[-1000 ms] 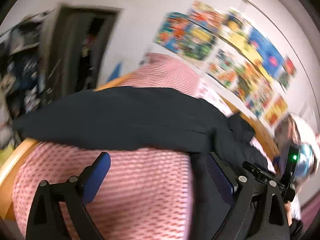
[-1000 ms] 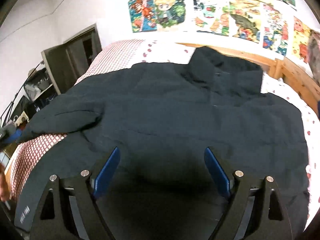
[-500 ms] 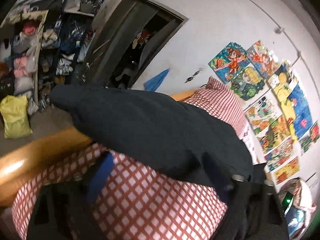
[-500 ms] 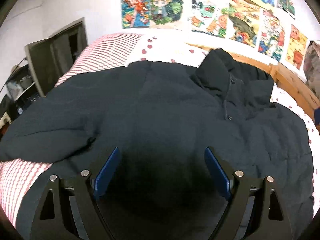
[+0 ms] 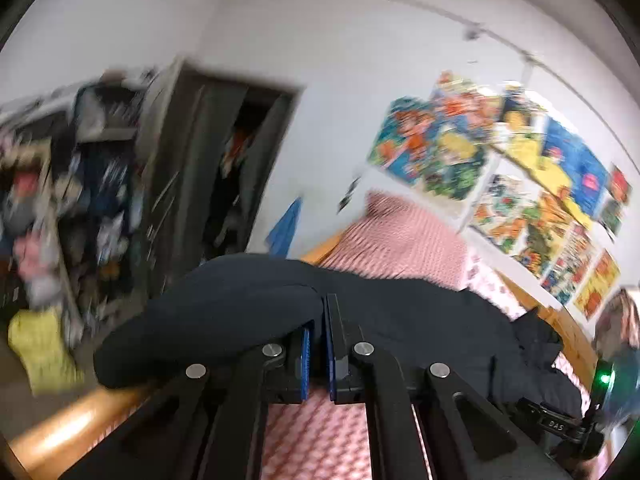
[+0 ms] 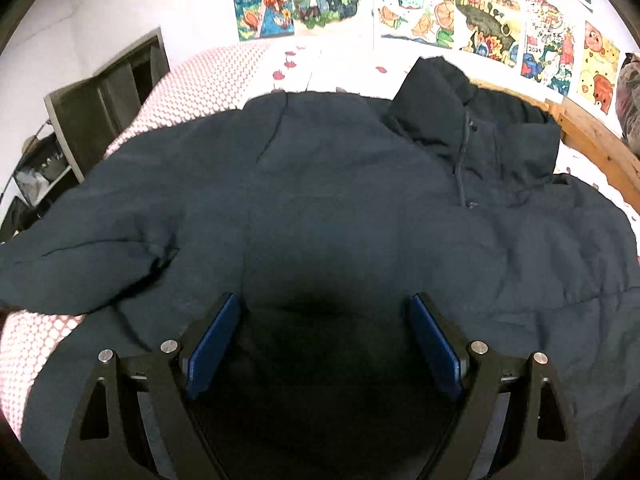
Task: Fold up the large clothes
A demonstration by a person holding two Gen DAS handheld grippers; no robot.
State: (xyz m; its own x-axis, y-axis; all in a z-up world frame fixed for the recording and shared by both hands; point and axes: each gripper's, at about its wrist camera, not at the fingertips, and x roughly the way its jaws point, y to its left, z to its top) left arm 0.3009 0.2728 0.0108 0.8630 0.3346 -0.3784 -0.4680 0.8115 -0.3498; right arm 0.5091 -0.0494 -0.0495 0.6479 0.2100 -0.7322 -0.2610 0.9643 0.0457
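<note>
Posters (image 6: 472,12) line the wall above the checked bed (image 6: 192,84); left jaws pinch the jacket (image 6: 340,184), right jaws wide.

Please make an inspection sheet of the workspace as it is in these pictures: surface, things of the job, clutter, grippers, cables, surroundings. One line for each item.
Surface: bed with a red-and-white checked cover and a wooden frame.
Job's things: dark jacket spread flat on the bed, collar toward the wall; one sleeve reaches to the bed's edge.
Clutter: nothing seen on the bed besides the jacket.
Grippers: left gripper shut at the sleeve, a fold seems pinched; right gripper open above the jacket's body, holding nothing.
Cables: nothing seen.
Surroundings: posters on the white wall; open dark wardrobe; crowded shelves.
</note>
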